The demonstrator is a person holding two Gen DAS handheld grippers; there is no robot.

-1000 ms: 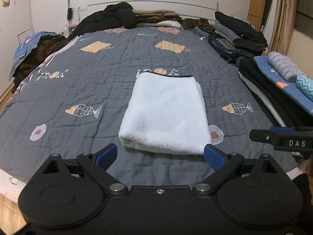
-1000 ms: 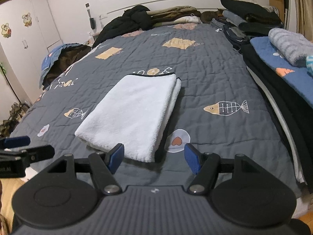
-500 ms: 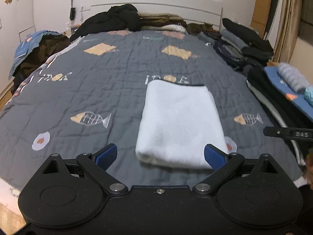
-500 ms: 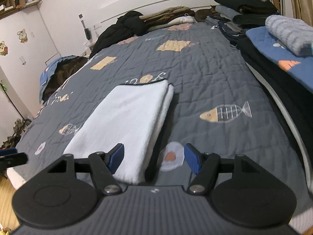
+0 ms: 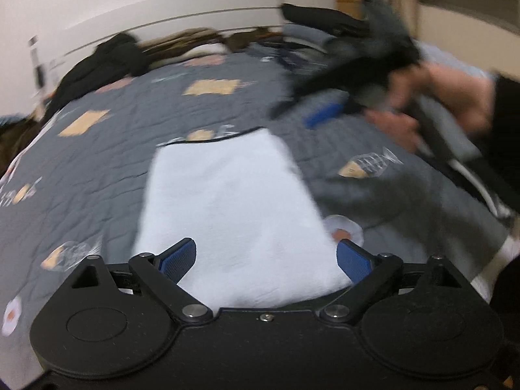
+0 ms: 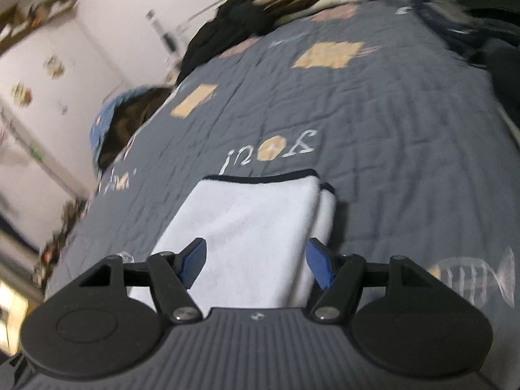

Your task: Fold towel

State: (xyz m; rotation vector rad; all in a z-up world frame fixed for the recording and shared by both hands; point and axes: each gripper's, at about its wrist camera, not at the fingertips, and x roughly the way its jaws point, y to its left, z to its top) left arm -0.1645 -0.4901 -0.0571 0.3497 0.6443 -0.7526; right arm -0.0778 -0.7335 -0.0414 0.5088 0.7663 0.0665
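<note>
A white folded towel with a dark trim along its far edge lies flat on the grey quilted bed. My left gripper hovers over the towel's near end. Its jaws are closing, the blue pads stand apart on either side of the cloth and do not press on it. A hand holds my right gripper, blurred, near the towel's far right corner. In the right wrist view the right gripper is open over the towel, with nothing pinched.
Dark and tan clothes are piled along the headboard, and more stacked clothes line the bed's right side. A blue and brown heap sits at the left edge. The quilt beyond the towel is bare.
Both grippers have moved forward and down over the towel. The right one swung in towards its far end. The left jaws have narrowed a little. Both views are tilted and blurred.
</note>
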